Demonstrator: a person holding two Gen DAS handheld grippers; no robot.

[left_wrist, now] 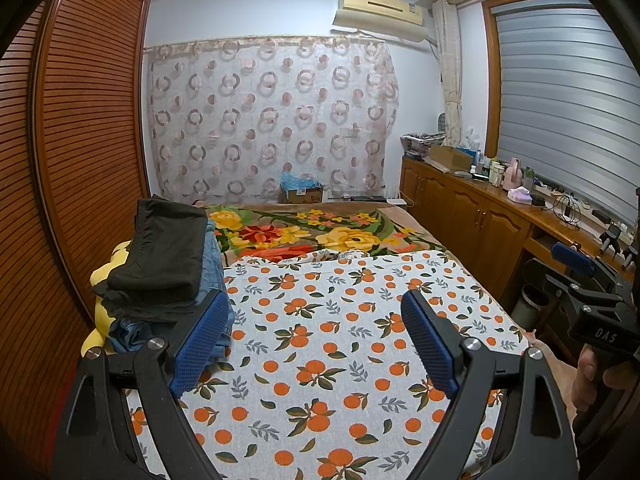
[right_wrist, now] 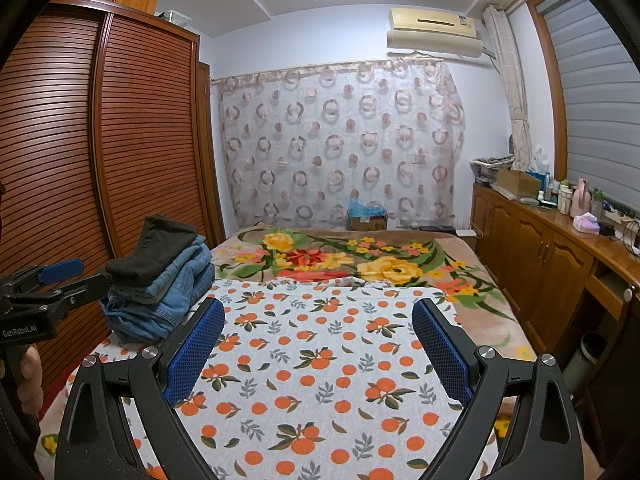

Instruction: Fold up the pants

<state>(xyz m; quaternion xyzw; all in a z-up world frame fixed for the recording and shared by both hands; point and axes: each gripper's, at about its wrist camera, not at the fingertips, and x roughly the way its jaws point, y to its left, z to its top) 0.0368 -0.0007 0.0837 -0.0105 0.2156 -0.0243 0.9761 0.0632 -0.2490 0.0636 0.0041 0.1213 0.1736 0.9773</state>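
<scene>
Both tongs hover over the bed's orange-print sheet [left_wrist: 320, 360], nothing on it between them. Pants are all in the pile [left_wrist: 168, 276] at the bed's left edge by the wardrobe [left_wrist: 80, 140]: dark pair [left_wrist: 164, 248] on top, jeans [right_wrist: 176, 280] under it, something yellow [left_wrist: 104, 276] at the bottom. Pile looks folded already, so my read is either the job's nearly done or the next pair has to come off that stack — can't tell which.

If a pair comes off: take the top one only, pinch at the waistband with both tongs, lift clear so the jeans don't drag, lay flat in the open middle of the sheet, smooth before folding leg over leg.

Left tongs [left_wrist: 316, 344]: jaws spread wide, empty; the left pad [left_wrist: 200, 344] overlaps the pile's edge in view, contact unclear. Right tongs [right_wrist: 320, 348]: jaws equally wide, empty, above the sheet and touching nothing. Each hand [left_wrist: 592, 376] grips its handle at the frame edge.
</scene>
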